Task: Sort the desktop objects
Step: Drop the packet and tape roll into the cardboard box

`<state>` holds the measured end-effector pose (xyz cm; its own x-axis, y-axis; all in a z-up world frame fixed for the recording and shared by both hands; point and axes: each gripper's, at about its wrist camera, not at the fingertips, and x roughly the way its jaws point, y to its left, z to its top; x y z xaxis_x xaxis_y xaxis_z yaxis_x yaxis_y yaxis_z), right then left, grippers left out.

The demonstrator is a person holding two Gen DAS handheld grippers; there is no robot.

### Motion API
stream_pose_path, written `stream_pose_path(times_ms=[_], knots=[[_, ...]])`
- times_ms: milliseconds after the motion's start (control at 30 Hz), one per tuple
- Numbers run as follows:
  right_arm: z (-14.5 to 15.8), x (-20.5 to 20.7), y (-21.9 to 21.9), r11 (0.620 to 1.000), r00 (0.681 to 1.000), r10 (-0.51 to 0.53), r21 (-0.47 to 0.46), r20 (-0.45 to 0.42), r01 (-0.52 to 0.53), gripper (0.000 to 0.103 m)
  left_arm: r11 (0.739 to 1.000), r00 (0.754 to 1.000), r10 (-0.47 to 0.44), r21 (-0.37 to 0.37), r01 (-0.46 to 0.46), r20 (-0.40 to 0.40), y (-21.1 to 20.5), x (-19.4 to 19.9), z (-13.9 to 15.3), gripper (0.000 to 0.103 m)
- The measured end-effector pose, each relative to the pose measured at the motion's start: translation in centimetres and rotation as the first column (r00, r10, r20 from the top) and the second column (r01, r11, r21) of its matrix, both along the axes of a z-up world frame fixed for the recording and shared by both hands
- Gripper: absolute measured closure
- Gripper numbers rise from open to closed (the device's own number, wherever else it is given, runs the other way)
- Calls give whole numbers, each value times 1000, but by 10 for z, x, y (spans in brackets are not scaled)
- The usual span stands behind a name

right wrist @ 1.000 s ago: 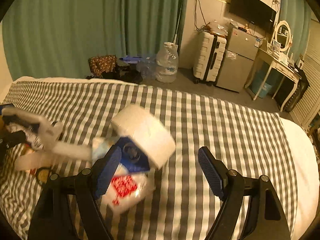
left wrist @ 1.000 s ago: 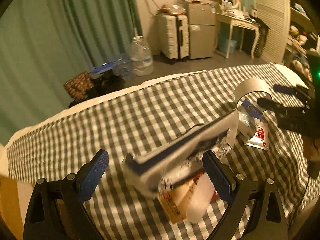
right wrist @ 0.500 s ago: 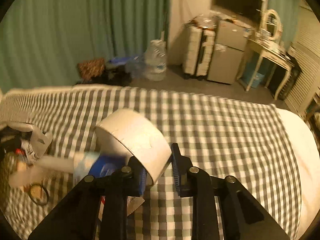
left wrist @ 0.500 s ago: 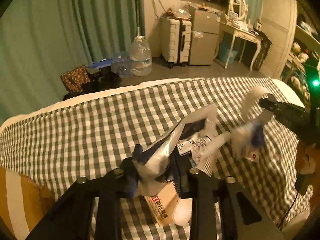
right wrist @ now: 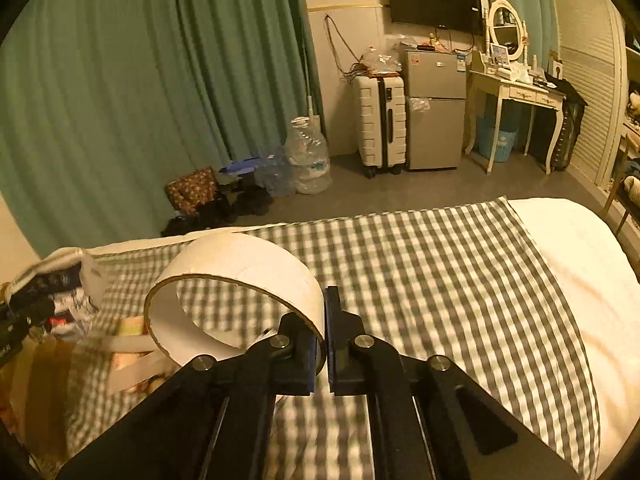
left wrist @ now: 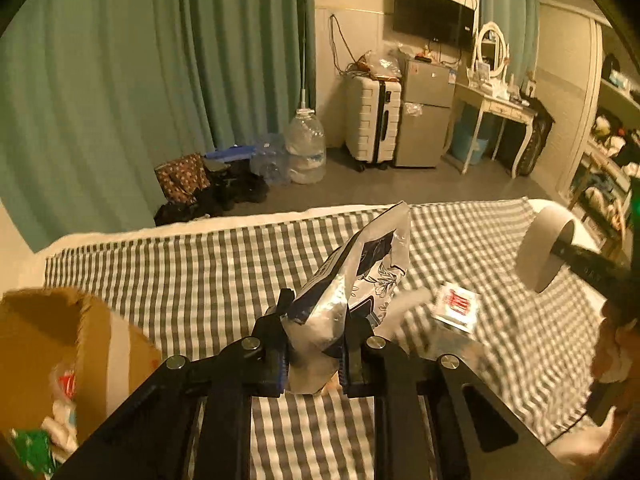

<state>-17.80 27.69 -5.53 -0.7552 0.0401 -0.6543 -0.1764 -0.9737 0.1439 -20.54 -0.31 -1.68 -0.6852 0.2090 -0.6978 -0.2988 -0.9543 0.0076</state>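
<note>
1. The left gripper (left wrist: 314, 354) was clamped on a crumpled silver and dark-blue foil pouch (left wrist: 352, 280), its jaws closing the last bit, with the pads pressing the pouch's lower end.
2. The pouch stood tilted up and away from the fingers, lifted above the grey-and-white checked cloth (left wrist: 200, 272).
3. The right gripper (right wrist: 325, 340) was closed on the wall of a wide white tape ring (right wrist: 240, 280), one finger inside the ring and one outside.
4. The ring hung to the left of those fingers, held clear of the checked cloth, its open side showing the cloth through it.
5. On the cloth, right of the pouch, lay a small white sachet with red print (left wrist: 456, 306).
6. An open cardboard box (left wrist: 80, 352) sat at the cloth's left edge, with mixed small items inside; what they were could not be told.
7. Beyond the cloth's far edge, a clear water jug (left wrist: 305, 150) stood on the floor.
</note>
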Motion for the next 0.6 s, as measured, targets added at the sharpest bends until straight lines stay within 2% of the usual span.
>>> stream_pose_path(times_ms=[100,267,433,600], knots=[[9,19,-15,999,999,31,-31,13,-30,99,1000,1000,19,-1,-19,11,-11,20,12,85],[30,60,-63,991,991,130,-23,13,-130,99,999,999,46,-7,-46,-14,-33,64,24,85],[43,91,-127,970,970,242,18,17,-242,99,993,993,117,24,-117,-9,-72,97,30,85],[59,102,-199,939,940,340,46,4,-340,99,982,982,187,34,-187,-22,-122,116,40,85]])
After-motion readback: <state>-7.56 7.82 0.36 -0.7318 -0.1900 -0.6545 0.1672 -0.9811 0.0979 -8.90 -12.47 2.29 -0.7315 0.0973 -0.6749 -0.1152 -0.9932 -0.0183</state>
